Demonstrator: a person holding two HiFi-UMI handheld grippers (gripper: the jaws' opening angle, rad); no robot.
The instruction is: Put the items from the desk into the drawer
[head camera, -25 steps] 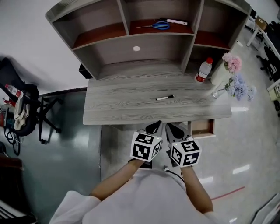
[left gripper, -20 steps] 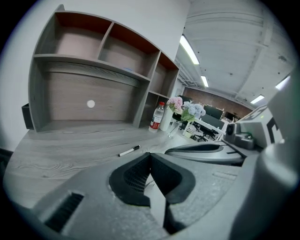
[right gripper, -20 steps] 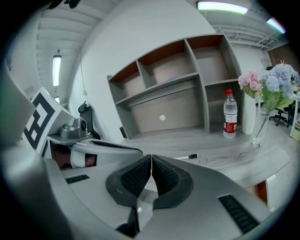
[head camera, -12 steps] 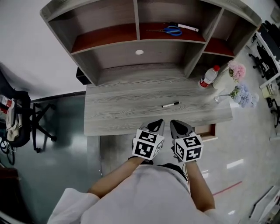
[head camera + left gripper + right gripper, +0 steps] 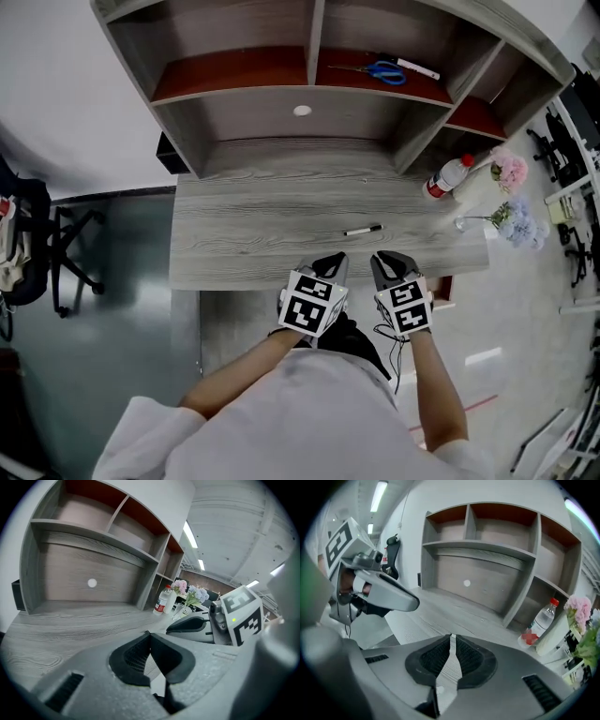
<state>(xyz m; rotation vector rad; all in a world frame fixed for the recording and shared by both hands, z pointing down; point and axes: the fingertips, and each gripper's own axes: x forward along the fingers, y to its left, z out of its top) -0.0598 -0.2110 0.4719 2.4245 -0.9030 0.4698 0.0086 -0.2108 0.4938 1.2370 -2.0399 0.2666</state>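
Nothing had gone into the drawer (image 5: 441, 282) yet, a sliver of which showed under the table (image 5: 244, 225) edge at 4 o'clock. The left gripper (image 5: 332, 261) and right gripper (image 5: 387, 262) hung side by side at the table's near edge, at 6 o'clock, both jaws closed on nothing. The pen (image 5: 363, 230) lay on the table just beyond them at 12 o'clock, and the bottle (image 5: 446, 177) stood at 2 o'clock. By my judgement the whole job remained, starting with the pen.
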